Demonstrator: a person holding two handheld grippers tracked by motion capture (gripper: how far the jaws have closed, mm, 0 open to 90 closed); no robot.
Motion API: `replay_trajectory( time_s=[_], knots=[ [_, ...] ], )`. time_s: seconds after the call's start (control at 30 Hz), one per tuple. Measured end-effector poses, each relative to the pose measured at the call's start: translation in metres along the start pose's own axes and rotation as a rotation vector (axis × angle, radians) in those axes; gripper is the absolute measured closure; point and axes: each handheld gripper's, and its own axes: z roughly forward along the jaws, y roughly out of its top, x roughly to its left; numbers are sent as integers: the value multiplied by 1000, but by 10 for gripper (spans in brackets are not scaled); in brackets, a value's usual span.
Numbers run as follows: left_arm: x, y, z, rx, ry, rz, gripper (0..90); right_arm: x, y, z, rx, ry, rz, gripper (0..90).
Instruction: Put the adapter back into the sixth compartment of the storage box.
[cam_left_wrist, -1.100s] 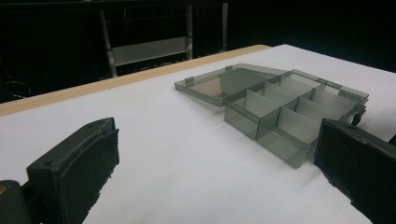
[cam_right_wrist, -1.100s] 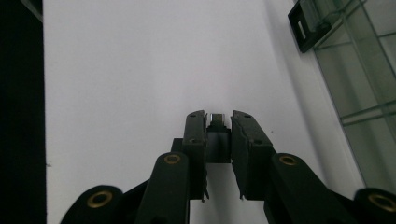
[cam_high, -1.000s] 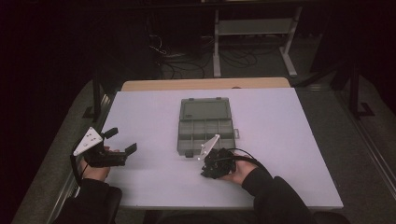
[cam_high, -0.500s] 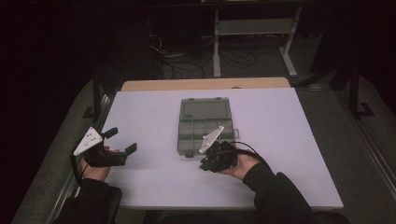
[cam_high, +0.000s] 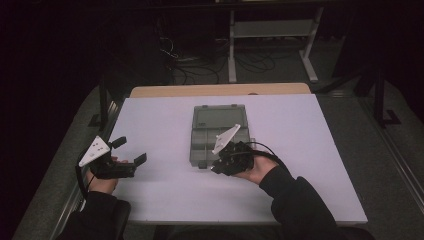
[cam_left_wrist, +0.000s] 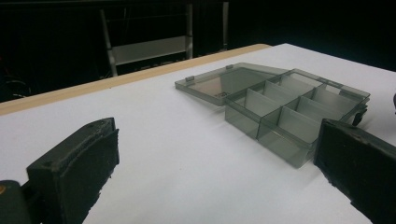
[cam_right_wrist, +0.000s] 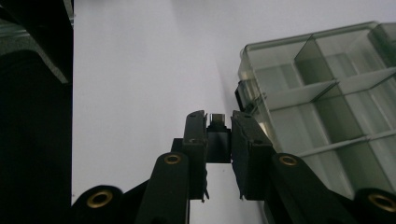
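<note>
A grey translucent compartment box (cam_high: 218, 135) lies in the middle of the white table, its lid (cam_left_wrist: 224, 84) folded open flat on the far side; its compartments (cam_right_wrist: 327, 107) look empty. My right gripper (cam_high: 217, 167) hovers at the box's near edge. In the right gripper view it (cam_right_wrist: 218, 135) is shut on a small dark part with a metal end (cam_right_wrist: 216, 117), just beside the box's corner. My left gripper (cam_high: 131, 150) rests at the table's left, apart from the box. Its jaws stand wide open (cam_left_wrist: 215, 154) with nothing between them.
The white table (cam_high: 165, 120) has a wooden strip (cam_high: 220, 89) along its far edge. Behind it are a metal stand (cam_high: 270, 30) and cables on a dark floor. The person's dark sleeves (cam_high: 295, 200) come in from the bottom.
My right gripper has moved a little forward toward the box's near edge, still holding the small part. The left gripper has not moved.
</note>
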Motion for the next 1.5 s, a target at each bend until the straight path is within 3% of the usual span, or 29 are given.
replay_trajectory(
  time_s=[0.4,1.0,1.5],
  knots=[
    [0,0,0,1,-2,1,0,-9,12,-5,-6,-16,-8,749],
    [0,0,0,-1,-5,0,0,-29,20,-8,-7,-50,16,751],
    [0,0,0,-1,-7,0,0,-45,19,3,-1,-61,46,751]
  ],
)
